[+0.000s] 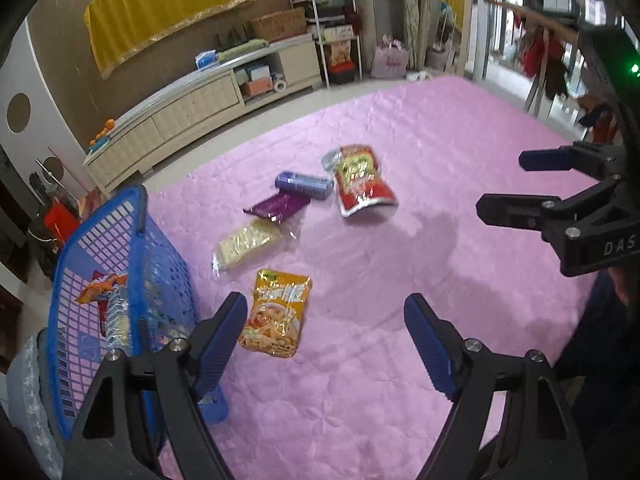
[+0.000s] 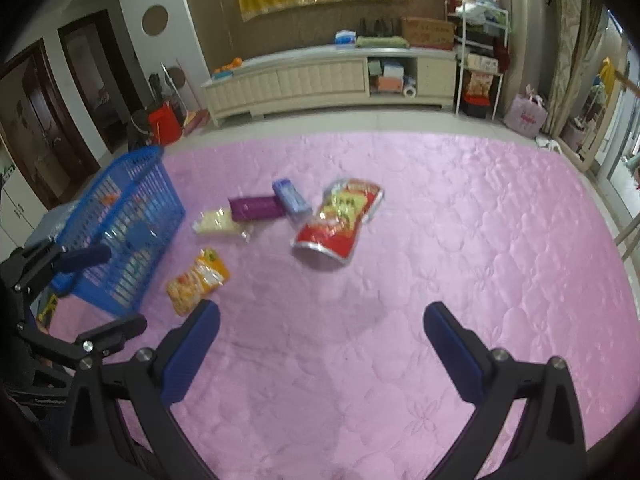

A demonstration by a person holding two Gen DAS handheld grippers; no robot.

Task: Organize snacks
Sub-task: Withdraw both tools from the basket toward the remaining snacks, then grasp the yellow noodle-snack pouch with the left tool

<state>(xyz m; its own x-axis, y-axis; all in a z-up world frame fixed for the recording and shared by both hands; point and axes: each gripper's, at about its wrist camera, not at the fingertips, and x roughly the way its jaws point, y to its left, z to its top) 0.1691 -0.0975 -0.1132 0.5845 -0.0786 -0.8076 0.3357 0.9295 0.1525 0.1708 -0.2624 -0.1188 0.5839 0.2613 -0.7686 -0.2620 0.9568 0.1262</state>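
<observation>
Blue basket (image 1: pixel 120 280) is sitting at far left on the pink quilted bed cover (image 1: pixel 400 360), already holding an orange packet (image 1: pixel 100 286) and a clear-wrapped pack (image 1: pixel 118 320). Just right of it, five snacks are lying loose: yellow noodle packet (image 1: pixel 276 312) nearest, pale cracker pack (image 1: pixel 248 242), purple packet (image 1: pixel 278 206), blue roll (image 1: pixel 304 185), red chip bag (image 1: pixel 360 184) farthest right. Left tongs (image 1: pixel 326 340) and right tongs (image 2: pixel 322 344) are both hovering above the cover, jaws wide, gripping nothing.
</observation>
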